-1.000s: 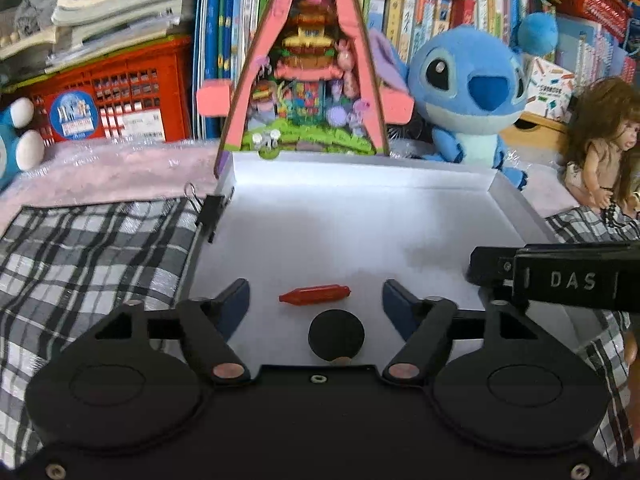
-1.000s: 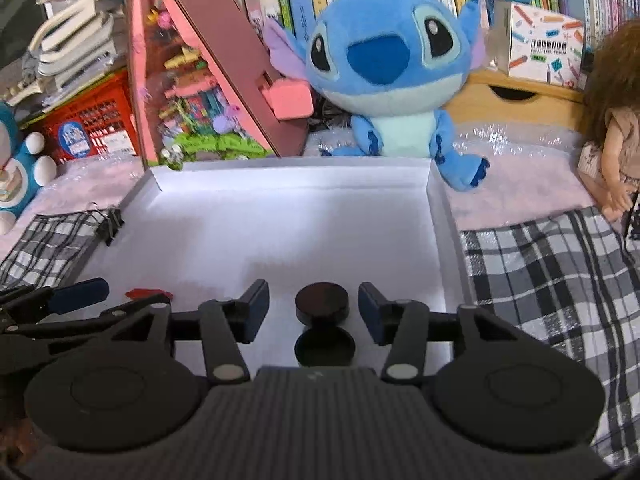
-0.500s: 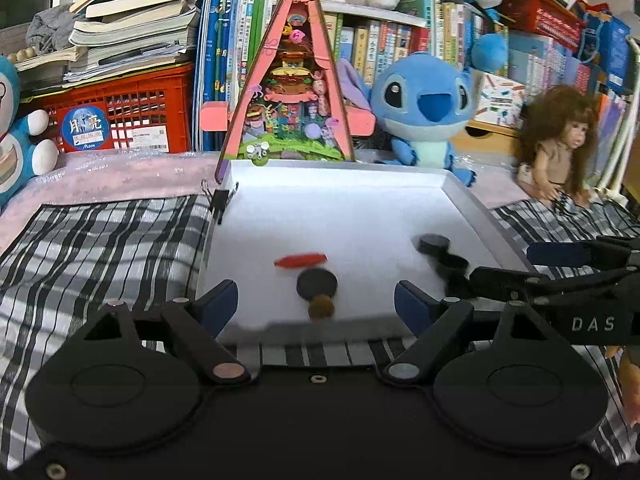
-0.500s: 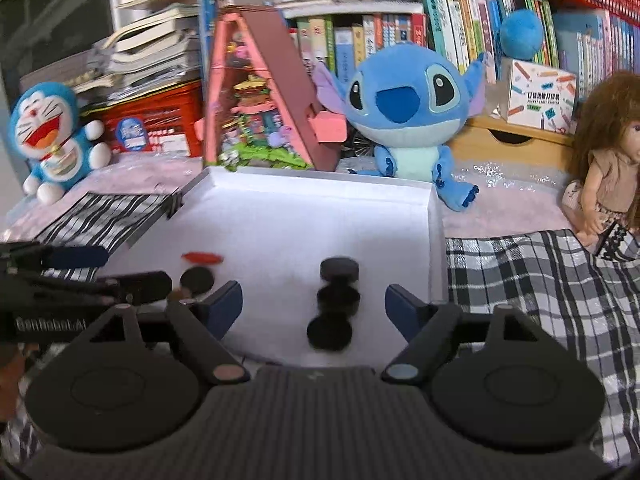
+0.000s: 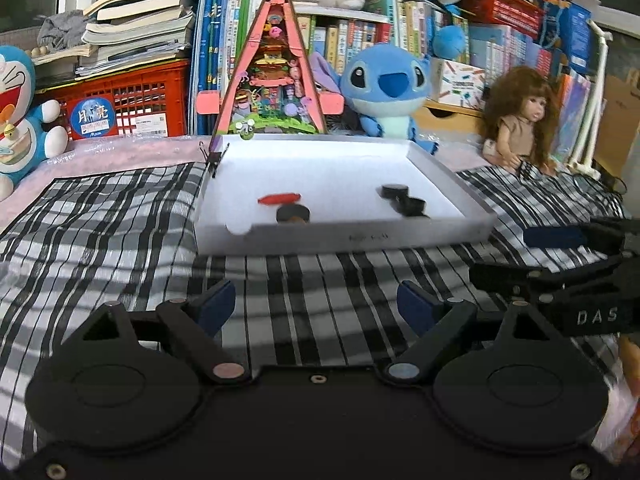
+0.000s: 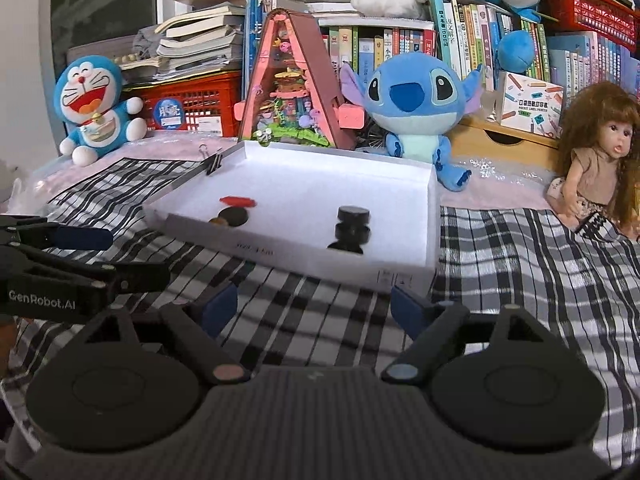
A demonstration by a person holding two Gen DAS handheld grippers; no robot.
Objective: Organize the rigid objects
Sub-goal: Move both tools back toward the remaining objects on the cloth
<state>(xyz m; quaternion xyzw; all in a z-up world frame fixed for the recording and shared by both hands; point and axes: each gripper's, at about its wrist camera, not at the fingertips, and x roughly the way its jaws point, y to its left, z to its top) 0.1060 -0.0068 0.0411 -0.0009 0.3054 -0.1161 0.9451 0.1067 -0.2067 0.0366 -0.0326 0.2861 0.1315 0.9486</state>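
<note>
our left gripper point(image 5: 316, 306) hovers over the checked cloth point(image 5: 120, 240) with its jaws spread wide and opening, nothing between them; our right gripper point(image 6: 308, 308) is the same, jaws wide, opening and empty. straight ahead of both pairs of jaws, a little beyond the fingertips, sits the white tray point(image 5: 344, 236) on the cloth. inside it, ahead of the left jaws and slightly to their left, lies a small red piece point(image 5: 279, 198), and just nearer to us a dark round disc point(image 5: 293, 213) with a brownish bit at its near edge (too blurred to name). ahead of the right jaws stand the black round pieces point(image 6: 352, 229), bunched together and seemingly stacked, near the tray's front wall. a black binder clip point(image 6: 213, 163) grips the tray's far left corner. beyond the tray, well past the jaws, we see a pink triangular toy house point(image 5: 274, 80), a blue plush point(image 6: 416, 108), and a doll point(image 6: 596, 160) off to the right.
</note>
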